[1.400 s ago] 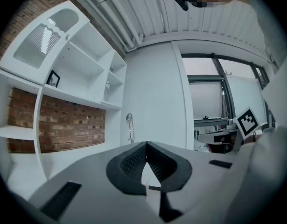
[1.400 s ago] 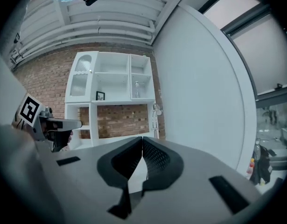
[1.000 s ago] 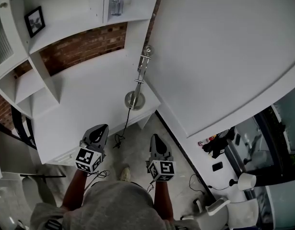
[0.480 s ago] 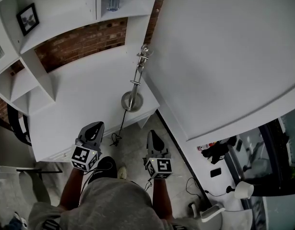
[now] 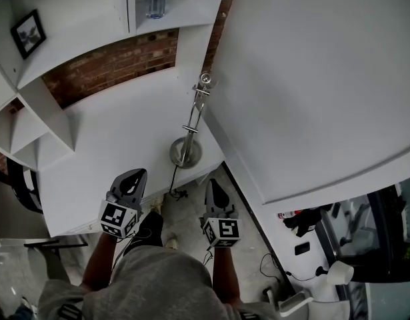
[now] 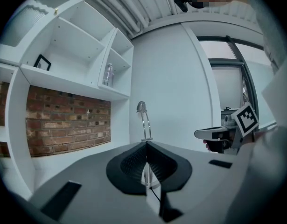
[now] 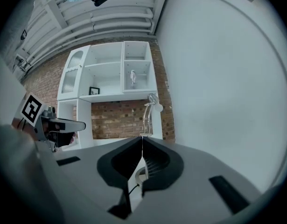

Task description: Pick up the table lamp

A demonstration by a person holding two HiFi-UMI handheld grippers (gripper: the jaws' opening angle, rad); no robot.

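Observation:
The table lamp (image 5: pixel 185 151) stands near the right front corner of the white desk (image 5: pixel 105 145). It has a round metal base, a thin double stem and a small head (image 5: pixel 205 79). Its black cord (image 5: pixel 173 181) hangs over the desk edge to the floor. My left gripper (image 5: pixel 133 177) is shut and empty, just short of the desk's front edge, left of the lamp base. My right gripper (image 5: pixel 211 185) is also shut and empty, over the floor right of the cord. The lamp (image 6: pixel 143 120) rises straight beyond the left gripper (image 6: pixel 146 144). The lamp (image 7: pixel 148 111) also stands ahead of the right gripper (image 7: pixel 142 138).
White shelves above the desk hold a picture frame (image 5: pixel 28 33) and a clear bottle (image 5: pixel 155 2). A brick wall (image 5: pixel 111 62) backs the desk. A tall white panel (image 5: pixel 311 79) runs close along the lamp's right side. The person's dark shoe (image 5: pixel 149 224) is below the desk edge.
The person has stepped forward, so both grippers are nearer the desk and the lamp. Both stay shut.

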